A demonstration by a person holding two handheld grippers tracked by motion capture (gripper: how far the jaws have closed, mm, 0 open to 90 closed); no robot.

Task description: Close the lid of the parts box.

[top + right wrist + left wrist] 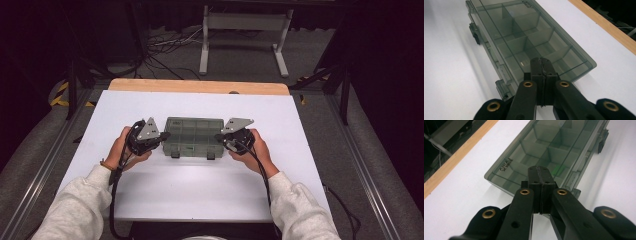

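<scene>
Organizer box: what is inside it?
Through the closed clear lid, the organizer box shows divider walls and mostly bare compartments; one holds something green. Both grippers' shut jaws cover the compartments nearest each end.

A smoky compartment box [194, 136] lay mid-worktop [190, 185], with the left gripper [163, 135] just beside its left end and the right gripper [219, 136] just beside its right end.

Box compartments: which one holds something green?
The one just beyond the left tongs, on the latch side of the box; a green piece shows there, none elsewhere.
</scene>
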